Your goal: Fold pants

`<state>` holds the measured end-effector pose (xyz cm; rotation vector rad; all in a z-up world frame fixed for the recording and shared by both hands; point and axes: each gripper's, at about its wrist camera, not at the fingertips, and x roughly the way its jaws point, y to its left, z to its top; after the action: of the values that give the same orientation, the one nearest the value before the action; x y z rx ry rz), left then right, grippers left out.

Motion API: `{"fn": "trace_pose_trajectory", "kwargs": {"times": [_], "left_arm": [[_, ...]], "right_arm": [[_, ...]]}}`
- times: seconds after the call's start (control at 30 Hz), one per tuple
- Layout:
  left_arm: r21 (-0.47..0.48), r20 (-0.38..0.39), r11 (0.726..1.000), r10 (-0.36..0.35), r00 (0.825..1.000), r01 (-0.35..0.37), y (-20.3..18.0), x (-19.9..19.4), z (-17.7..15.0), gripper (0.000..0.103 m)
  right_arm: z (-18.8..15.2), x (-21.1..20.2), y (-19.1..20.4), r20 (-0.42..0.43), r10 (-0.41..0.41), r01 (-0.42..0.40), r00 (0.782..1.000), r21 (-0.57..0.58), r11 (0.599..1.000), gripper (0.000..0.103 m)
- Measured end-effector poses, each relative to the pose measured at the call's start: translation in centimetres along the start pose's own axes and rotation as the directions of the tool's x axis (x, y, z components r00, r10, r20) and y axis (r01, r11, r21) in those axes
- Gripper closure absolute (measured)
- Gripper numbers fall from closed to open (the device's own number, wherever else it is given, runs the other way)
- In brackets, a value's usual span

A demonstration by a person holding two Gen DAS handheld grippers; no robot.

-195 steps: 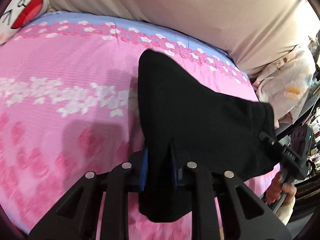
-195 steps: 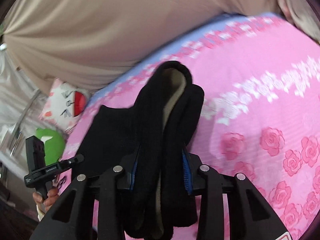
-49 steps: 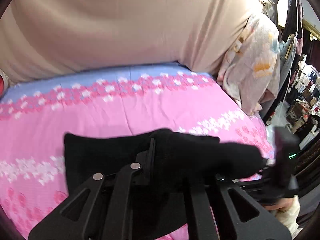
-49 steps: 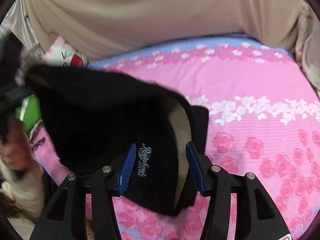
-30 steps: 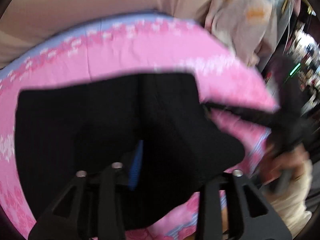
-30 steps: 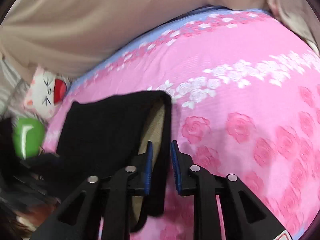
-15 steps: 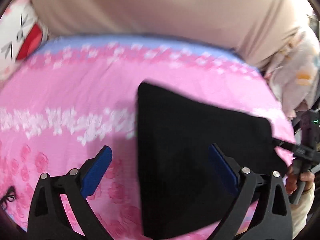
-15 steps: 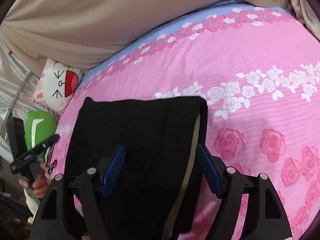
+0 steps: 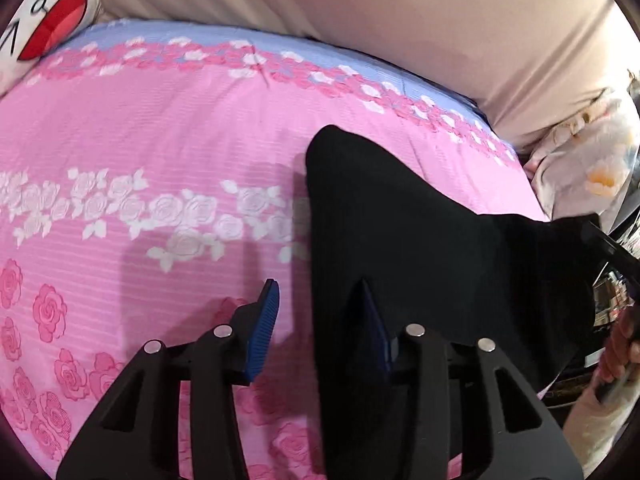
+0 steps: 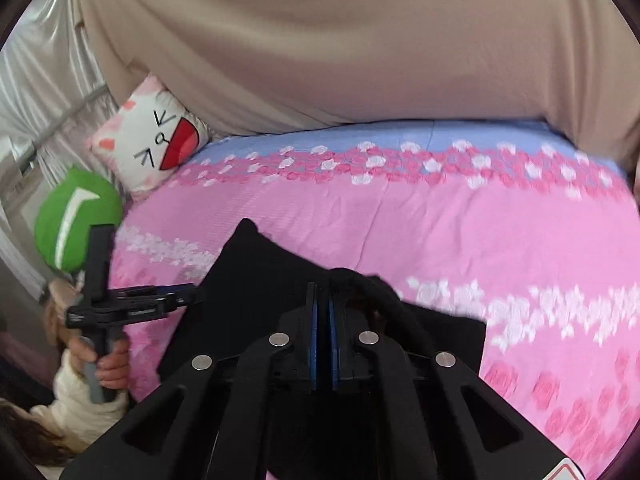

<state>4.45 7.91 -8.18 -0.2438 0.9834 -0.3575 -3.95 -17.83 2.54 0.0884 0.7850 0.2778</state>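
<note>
The black pants [image 9: 432,248] lie folded on the pink rose-print bed [image 9: 160,140]. My left gripper [image 9: 320,308] is open and straddles the pants' left edge: its left blue pad [image 9: 262,320] is over the sheet, its right pad is over black cloth. In the right wrist view the pants [image 10: 256,272] lie at the bed's near edge. My right gripper [image 10: 322,312] has its blue pads pressed together, and a raised fold of black cloth [image 10: 372,288] sits just right of them. Whether cloth is between the pads is unclear.
A cat-face pillow [image 10: 156,140] and a green cushion [image 10: 76,220] lie at the bed's left end. A beige curtain [image 10: 320,40] hangs behind the bed. A floral fabric [image 9: 592,176] hangs at the bed's right end. The other hand-held gripper shows in each view [image 10: 132,300].
My left gripper's jaws have narrowed and moved to the pants' left edge. My right gripper has closed from wide open and tilted up toward the far side of the bed.
</note>
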Motion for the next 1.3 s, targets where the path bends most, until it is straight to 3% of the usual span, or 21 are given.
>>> {"fn": "trace_pose_trajectory", "kwargs": {"times": [0.07, 0.17, 0.23, 0.27, 0.37, 0.53, 0.67, 0.7, 0.73, 0.8, 0.87, 0.93, 1.0, 1.1, 1.17, 1.2, 1.3], "left_arm": [[0.014, -0.001, 1.000, 0.019, 1.000, -0.019, -0.1, 0.0, -0.2, 0.062], [0.076, 0.034, 0.994, 0.077, 0.996, -0.079, -1.3, -0.8, -1.0, 0.061], [0.106, 0.045, 0.988, 0.107, 0.993, -0.111, -2.1, -0.9, -1.3, 0.060], [0.121, 0.054, 0.985, 0.120, 0.991, -0.126, -2.6, -1.0, -1.5, 0.059], [0.141, 0.073, 0.980, 0.129, 0.989, -0.138, -3.8, -1.5, -1.8, 0.050], [0.163, 0.108, 0.977, 0.122, 0.987, -0.138, -6.5, -2.7, -2.5, 0.039], [0.181, 0.126, 0.971, 0.138, 0.982, -0.159, -7.3, -3.2, -2.9, 0.035], [0.182, 0.129, 0.969, 0.143, 0.981, -0.165, -7.3, -3.3, -3.0, 0.035], [0.175, 0.134, 0.969, 0.150, 0.980, -0.172, -7.0, -3.6, -3.1, 0.035], [0.162, 0.145, 0.970, 0.157, 0.977, -0.180, -6.4, -4.3, -3.2, 0.035], [0.144, 0.175, 0.970, 0.170, 0.970, -0.196, -5.5, -5.6, -3.2, 0.035], [0.126, 0.200, 0.969, 0.184, 0.962, -0.211, -4.5, -6.7, -3.0, 0.035], [0.103, 0.227, 0.966, 0.208, 0.951, -0.236, -3.3, -7.9, -2.6, 0.034], [0.058, 0.274, 0.957, 0.259, 0.926, -0.285, -1.4, -9.8, -1.8, 0.034], [0.017, 0.297, 0.943, 0.312, 0.903, -0.331, 0.0, -11.5, -1.4, 0.034], [-0.011, 0.310, 0.934, 0.341, 0.887, -0.356, 0.9, -12.5, -1.2, 0.033], [-0.072, 0.339, 0.904, 0.419, 0.843, -0.421, 2.9, -15.2, -0.9, 0.029]], "right_arm": [[-0.1, 1.7, -1.8, -0.040, -0.120, 0.121, 0.992, 0.023, 0.992, 0.090], [-2.8, 1.8, -5.9, -0.100, -0.249, 0.260, 0.963, 0.108, 0.960, 0.062], [-5.1, 1.0, -8.0, -0.120, -0.274, 0.292, 0.954, 0.168, 0.942, 0.038], [-6.1, 0.4, -8.9, -0.118, -0.276, 0.296, 0.954, 0.205, 0.933, 0.035], [-8.6, -0.3, -11.0, -0.120, -0.152, 0.183, 0.981, 0.311, 0.933, 0.026], [-8.9, 1.8, -11.9, -0.107, -0.040, 0.075, 0.993, 0.352, 0.933, 0.026], [-6.3, 2.8, -10.8, -0.036, -0.070, 0.078, 0.997, 0.280, 0.957, 0.026], [-5.6, 3.4, -10.6, -0.038, -0.067, 0.075, 0.997, 0.258, 0.963, 0.036], [-5.1, 3.8, -10.2, -0.046, -0.058, 0.068, 0.997, 0.247, 0.967, 0.065], [-4.0, 3.7, -8.5, -0.063, -0.092, 0.103, 0.994, 0.212, 0.972, 0.075], [-3.5, 1.8, -6.1, -0.039, -0.132, 0.136, 0.991, 0.133, 0.982, 0.076], [-2.5, -0.2, -2.8, -0.020, -0.072, 0.073, 0.997, 0.096, 0.993, 0.077], [-0.7, -1.5, 1.1, -0.008, 0.058, -0.058, 0.998, 0.059, 0.997, 0.077], [3.1, -1.0, 7.8, -0.040, 0.249, -0.250, 0.968, -0.029, 0.968, 0.077], [5.7, 0.3, 12.2, -0.081, 0.362, -0.368, 0.929, -0.073, 0.927, 0.077], [7.2, 0.8, 15.2, -0.103, 0.428, -0.437, 0.898, -0.094, 0.895, 0.077], [10.2, 0.3, 20.2, -0.101, 0.509, -0.518, 0.855, -0.141, 0.843, 0.077]]}}
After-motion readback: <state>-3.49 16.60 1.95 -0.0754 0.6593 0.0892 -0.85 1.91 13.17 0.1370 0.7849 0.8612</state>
